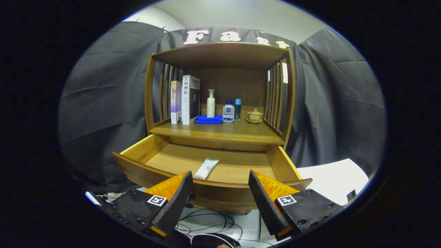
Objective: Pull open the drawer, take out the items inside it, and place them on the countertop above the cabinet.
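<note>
Drawer (220, 165) is pulled right out from under the countertop (220, 132) of the wooden cabinet (220, 55). One item lies inside it: a white tube (206, 168) w/ a green end, flat on the drawer floor, nearer the front, a bit left of centre, angled so the green end points toward the back. Rest of the drawer floor is bare wood.

Gripper (220, 179) hangs in front of the drawer, fingers spread wide apart, nothing between them but the drawer's front edge. Left finger (177, 196) tip sits just beside the tube's near end as seen from here; can't tell if it touches, looks apart. Right finger (263, 199) is well off to the other side, by the drawer's right wall.

Up on the countertop, inside the cabinet's open shelf space, L to R: two books (186, 100) standing upright against the left slats, a folded blue cloth (209, 119) w/ a white pump bottle (211, 103) behind it, a small squat bottle (228, 111) w/ blue cap touching the cloth's right end, a slim teal bottle (237, 110) just beside that, then a little lidded cup on a saucer (255, 115) near the right slats.

Below the drawer: some black cables (206, 224) on a pale floor. A white sheet (334, 179) lies to the right of the cabinet.
</note>
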